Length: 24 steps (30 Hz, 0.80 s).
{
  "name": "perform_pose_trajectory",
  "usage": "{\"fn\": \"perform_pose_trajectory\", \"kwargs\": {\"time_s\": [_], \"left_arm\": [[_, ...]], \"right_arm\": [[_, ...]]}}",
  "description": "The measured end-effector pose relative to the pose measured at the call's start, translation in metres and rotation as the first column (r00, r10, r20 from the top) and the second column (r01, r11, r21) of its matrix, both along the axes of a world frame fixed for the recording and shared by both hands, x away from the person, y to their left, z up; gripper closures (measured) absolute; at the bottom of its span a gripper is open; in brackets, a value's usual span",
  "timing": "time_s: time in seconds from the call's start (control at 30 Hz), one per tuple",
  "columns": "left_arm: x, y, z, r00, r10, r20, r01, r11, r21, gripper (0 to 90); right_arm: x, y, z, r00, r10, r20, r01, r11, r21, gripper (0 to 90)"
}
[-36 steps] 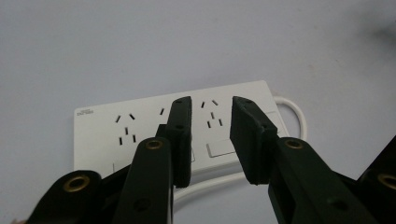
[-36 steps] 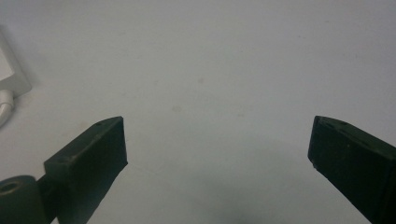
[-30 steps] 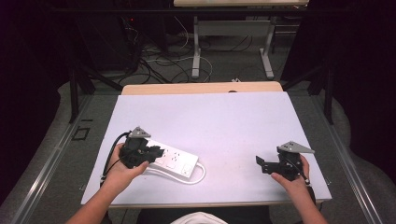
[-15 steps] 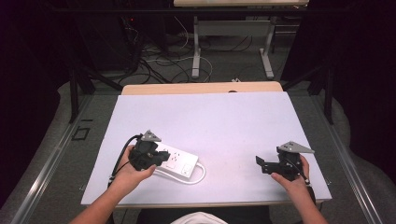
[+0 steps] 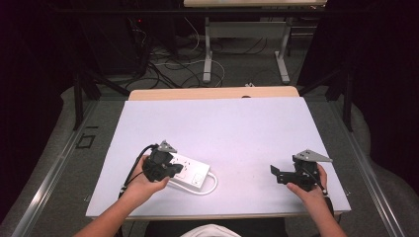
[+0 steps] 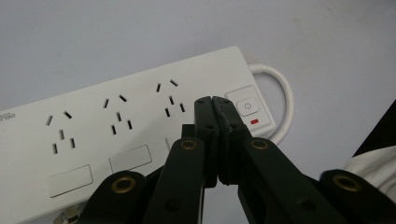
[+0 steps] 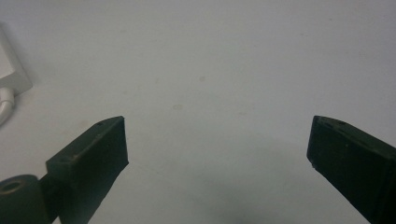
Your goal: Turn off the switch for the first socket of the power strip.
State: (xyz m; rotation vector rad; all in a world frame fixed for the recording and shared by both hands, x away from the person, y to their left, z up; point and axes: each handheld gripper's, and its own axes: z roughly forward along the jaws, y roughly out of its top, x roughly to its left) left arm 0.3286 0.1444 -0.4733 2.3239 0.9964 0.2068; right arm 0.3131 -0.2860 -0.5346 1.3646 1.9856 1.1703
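A white power strip point(image 5: 192, 174) with several sockets lies on the white table near its front left. In the left gripper view the power strip point(image 6: 116, 126) shows its switch button point(image 6: 248, 106) with a red mark under it. My left gripper point(image 5: 177, 170) hangs over the strip. Its jaws have just been closing and now stand pressed together with nothing between them. The left gripper's tips point(image 6: 212, 100) sit just left of the button. My right gripper point(image 5: 275, 174) rests near the front right, open and empty point(image 7: 217, 140), its jaws wide apart.
The strip's white cord point(image 5: 211, 185) loops off its right end. The white tabletop point(image 5: 222, 128) stretches back to a wooden edge point(image 5: 212, 93). Behind it stand desk legs point(image 5: 208, 54) and floor cables. A corner of the strip point(image 7: 11, 70) shows far left.
My left hand has shifted right and lower along the strip toward its switch end, and the gripper has turned. The right hand has kept still.
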Motion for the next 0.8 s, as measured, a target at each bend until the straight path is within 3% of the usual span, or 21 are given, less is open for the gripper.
{"fn": "perform_pose_trajectory", "kwargs": {"time_s": [0.43, 0.57, 0.8], "left_arm": [[0.007, -0.008, -0.014, 0.9983, -0.036, -0.046, 0.038, 0.9979, 0.052, 89.8], [0.009, -0.01, -0.018, 0.9977, -0.039, -0.054, 0.043, 0.9966, 0.071, 89.8], [0.011, -0.01, -0.025, 0.9967, -0.031, -0.076, 0.037, 0.9957, 0.085, 89.7]], "right_arm": [[0.0, 0.001, -0.001, 1.0, 0.002, -0.002, -0.002, 1.0, 0.006, 4.7], [0.0, 0.0, 0.001, 0.9999, 0.006, -0.014, -0.006, 1.0, -0.011, 4.7], [0.0, 0.0, -0.001, 1.0, 0.004, 0.001, -0.004, 1.0, -0.001, 4.8]]}}
